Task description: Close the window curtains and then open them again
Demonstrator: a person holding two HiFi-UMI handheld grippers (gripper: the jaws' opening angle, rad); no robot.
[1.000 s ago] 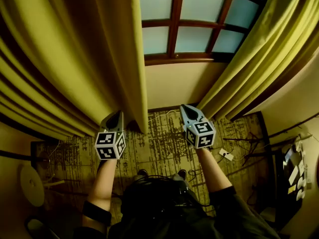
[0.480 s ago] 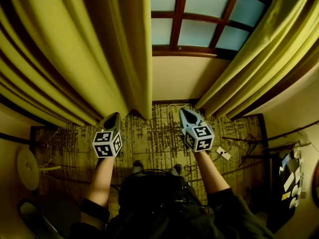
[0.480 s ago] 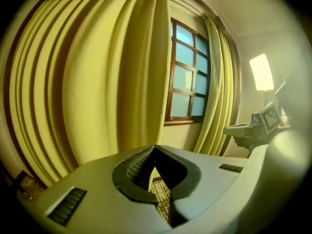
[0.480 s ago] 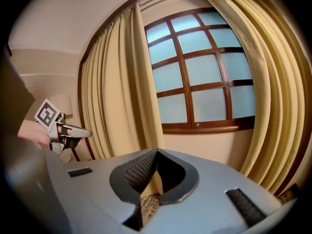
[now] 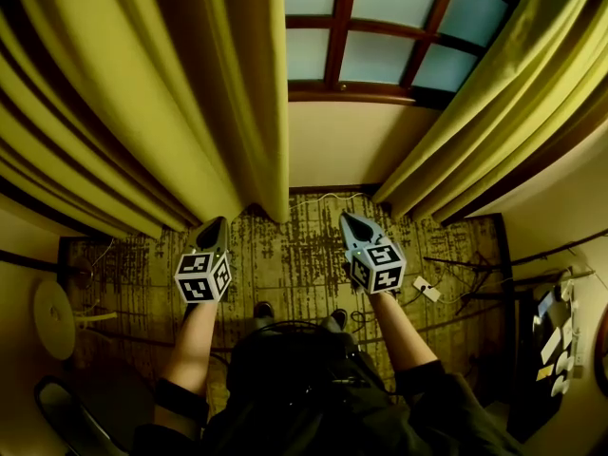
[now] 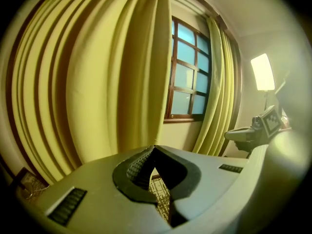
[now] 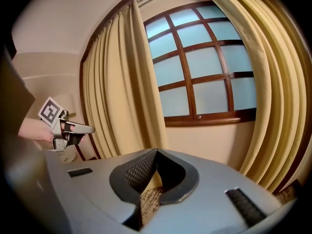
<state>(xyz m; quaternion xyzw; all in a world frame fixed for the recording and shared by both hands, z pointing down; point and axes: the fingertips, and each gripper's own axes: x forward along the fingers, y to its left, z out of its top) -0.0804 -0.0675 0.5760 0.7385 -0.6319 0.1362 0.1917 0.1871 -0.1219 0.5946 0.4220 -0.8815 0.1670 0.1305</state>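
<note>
Two yellow-green curtains hang at a wood-framed window (image 5: 366, 36). The left curtain (image 5: 152, 93) hangs in deep folds, its inner edge covering the window's left part. The right curtain (image 5: 494, 93) is drawn aside to the right. My left gripper (image 5: 214, 226) is shut and empty, held low in front of the left curtain's hem without touching it. My right gripper (image 5: 353, 221) is also shut and empty, below the window sill between the curtains. In the left gripper view the left curtain (image 6: 97, 82) fills the left half. The right gripper view shows the window (image 7: 204, 77) between both curtains.
A patterned carpet (image 5: 304, 264) covers the floor. A white power strip (image 5: 429, 293) and cables lie at the right. A round white object (image 5: 55, 323) sits at the far left. Dark furniture with papers (image 5: 556, 340) stands at the right edge. A lit lamp (image 6: 262, 72) glows at right.
Both grippers have sunk and drawn back from the curtains toward the person. The left curtain's inner edge now hangs free, a little further right across the window.
</note>
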